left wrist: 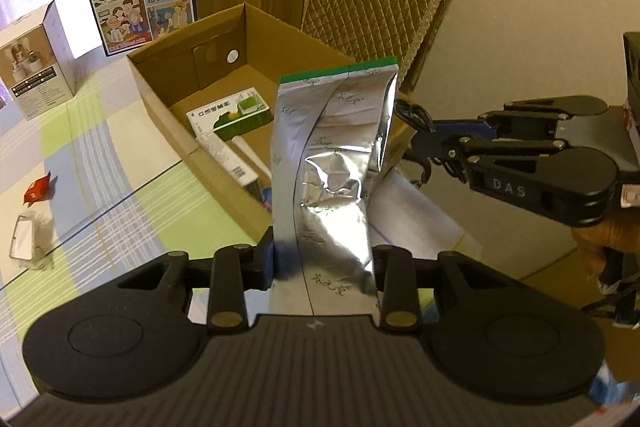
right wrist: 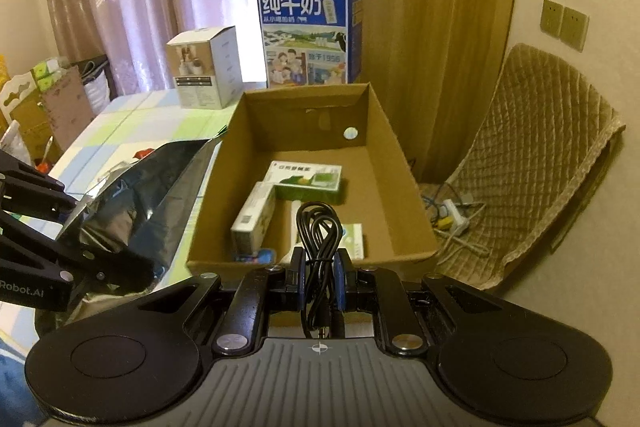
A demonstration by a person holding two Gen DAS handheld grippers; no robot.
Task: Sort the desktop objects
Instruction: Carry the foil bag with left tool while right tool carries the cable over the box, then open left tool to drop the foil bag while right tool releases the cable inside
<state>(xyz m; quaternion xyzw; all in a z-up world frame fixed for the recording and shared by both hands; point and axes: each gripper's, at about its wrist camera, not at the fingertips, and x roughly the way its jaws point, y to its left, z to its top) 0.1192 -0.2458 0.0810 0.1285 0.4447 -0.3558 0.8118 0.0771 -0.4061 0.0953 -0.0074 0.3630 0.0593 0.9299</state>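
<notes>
Above table (left wrist: 120,163), left gripper (left wrist: 324,267) pinches foil pouch (left wrist: 332,155); right gripper (right wrist: 319,281) clamps cable (right wrist: 320,239).

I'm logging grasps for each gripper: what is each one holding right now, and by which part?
Left gripper: silver foil pouch, jaws clamping its lower end. Right gripper: coiled black cable, jaws pinching the bundle near its lower part.
</notes>
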